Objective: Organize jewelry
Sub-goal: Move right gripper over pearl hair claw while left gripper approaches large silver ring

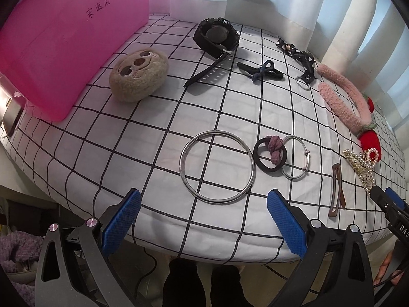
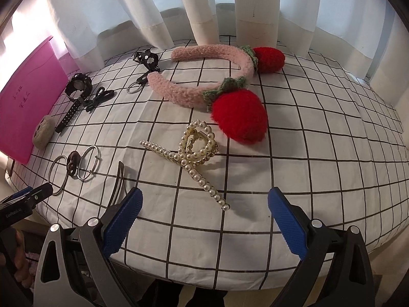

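Observation:
My left gripper [image 1: 204, 220] is open and empty, just short of a large silver bangle [image 1: 217, 166] on the checked cloth. Right of the bangle lie a black hair tie with a purple knot [image 1: 271, 156] and a thin silver bangle [image 1: 296, 157]. A brown hair clip [image 1: 337, 190] lies further right. My right gripper [image 2: 204, 217] is open and empty, just short of a pearl claw clip [image 2: 194, 153]. Behind the clip lies a pink fuzzy headband with red strawberries [image 2: 212, 81]. A black watch [image 1: 216, 37], a black bow tie [image 1: 260, 70] and a patterned strap with a ring [image 1: 299, 56] lie at the back.
A pink plastic box [image 1: 58, 46] stands at the left, with a beige plush face pouch [image 1: 139, 76] beside it. White curtains [image 2: 204, 7] hang behind the table. The table's front edge [image 1: 204, 250] runs just under both grippers.

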Available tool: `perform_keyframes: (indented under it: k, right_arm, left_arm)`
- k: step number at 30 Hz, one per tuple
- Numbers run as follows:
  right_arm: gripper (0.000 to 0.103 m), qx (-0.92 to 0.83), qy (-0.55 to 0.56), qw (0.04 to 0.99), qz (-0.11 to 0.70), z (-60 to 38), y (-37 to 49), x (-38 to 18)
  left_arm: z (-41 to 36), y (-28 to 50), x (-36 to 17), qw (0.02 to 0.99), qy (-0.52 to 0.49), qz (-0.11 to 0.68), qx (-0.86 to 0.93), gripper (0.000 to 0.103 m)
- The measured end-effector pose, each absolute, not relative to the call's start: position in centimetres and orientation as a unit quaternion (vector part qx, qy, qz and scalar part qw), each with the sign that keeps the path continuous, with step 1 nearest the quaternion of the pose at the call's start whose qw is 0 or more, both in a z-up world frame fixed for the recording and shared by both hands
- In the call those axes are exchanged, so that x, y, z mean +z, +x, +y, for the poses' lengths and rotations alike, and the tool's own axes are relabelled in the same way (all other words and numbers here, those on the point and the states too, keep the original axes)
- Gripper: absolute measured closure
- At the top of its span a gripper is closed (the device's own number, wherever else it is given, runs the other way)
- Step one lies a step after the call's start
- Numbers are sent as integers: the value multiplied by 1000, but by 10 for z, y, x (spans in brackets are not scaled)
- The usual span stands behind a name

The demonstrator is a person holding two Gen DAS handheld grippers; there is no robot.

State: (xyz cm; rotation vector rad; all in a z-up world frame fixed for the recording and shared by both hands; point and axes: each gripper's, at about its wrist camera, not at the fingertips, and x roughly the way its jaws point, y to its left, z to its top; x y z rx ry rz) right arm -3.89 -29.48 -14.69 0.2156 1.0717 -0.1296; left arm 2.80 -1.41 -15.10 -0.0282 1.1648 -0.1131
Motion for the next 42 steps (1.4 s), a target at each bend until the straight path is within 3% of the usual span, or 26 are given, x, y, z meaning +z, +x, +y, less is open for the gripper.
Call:
perform_keyframes:
  k: [36,42]
  right_arm:
    - [9,-46,32,868,494,-286,3,-181]
    - [10,-38,30,868,494,-284,7,-180]
  left_arm:
    - [-26,40,-176,873,26,485,-46,6]
    - [-25,36,-174,877,25,478,-47,10]
